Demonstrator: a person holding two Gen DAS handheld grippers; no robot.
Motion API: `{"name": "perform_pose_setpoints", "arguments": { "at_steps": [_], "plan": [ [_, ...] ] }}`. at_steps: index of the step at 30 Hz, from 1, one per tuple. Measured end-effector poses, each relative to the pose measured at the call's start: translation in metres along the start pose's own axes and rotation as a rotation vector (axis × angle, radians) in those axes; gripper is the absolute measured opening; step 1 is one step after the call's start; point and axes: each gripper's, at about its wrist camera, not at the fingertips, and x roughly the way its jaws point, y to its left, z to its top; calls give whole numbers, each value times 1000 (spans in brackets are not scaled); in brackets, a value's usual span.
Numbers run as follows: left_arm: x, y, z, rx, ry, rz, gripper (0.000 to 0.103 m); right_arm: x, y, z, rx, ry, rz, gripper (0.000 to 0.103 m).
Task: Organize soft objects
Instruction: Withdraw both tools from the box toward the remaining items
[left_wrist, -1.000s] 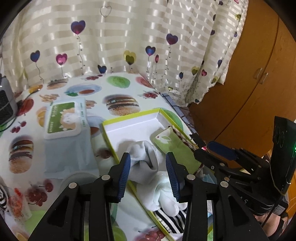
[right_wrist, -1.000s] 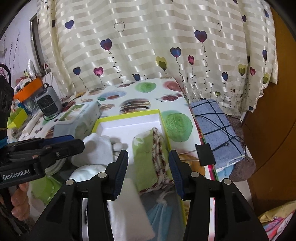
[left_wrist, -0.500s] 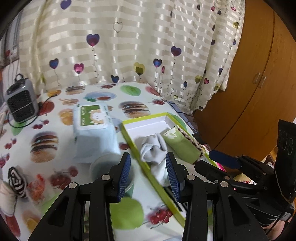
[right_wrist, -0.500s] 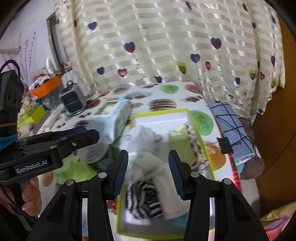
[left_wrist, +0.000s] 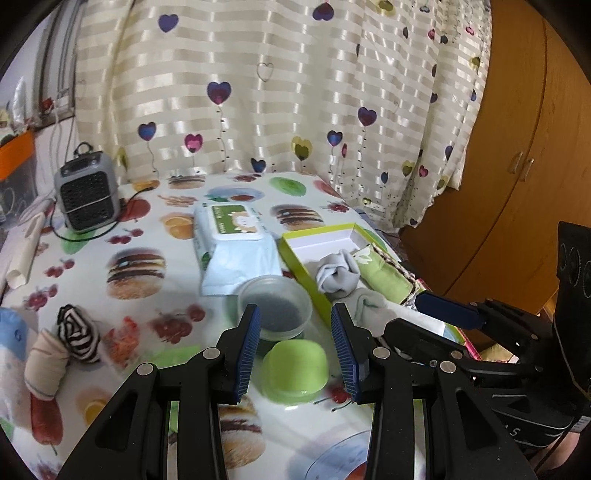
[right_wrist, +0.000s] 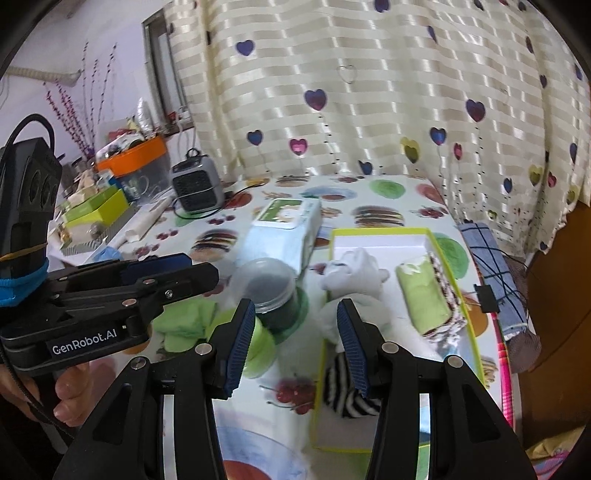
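Socks (right_wrist: 354, 273) and the rolled green cloth (right_wrist: 424, 295) now lie in the yellow-green box (right_wrist: 476, 354) at right, both grippers (left_wrist: 295, 347) (right_wrist: 295, 343) having pulled back empty, left spread, right opening, so the striped sock (left_wrist: 75, 332) on the worktop (left_wrist: 147, 258) at lower left likely comes next.

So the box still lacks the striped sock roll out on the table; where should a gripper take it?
Grip the striped sock roll across its rounded middle, coming down from above. It lies on the tablecloth touching a beige roll on one side, so close across the free sides.
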Motion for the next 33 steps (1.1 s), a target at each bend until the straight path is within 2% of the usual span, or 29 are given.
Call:
{"name": "perform_pose_setpoints", "arguments": {
  "at_steps": [17, 33],
  "plan": [
    [-25, 44, -30, -88, -15, 42, 38, 4, 40, -6, -58, 26, 67, 51],
    [-30, 88, -59, -188, 24, 88, 38, 22, 73, -15, -112, 81, 119, 51]
  ]
}}
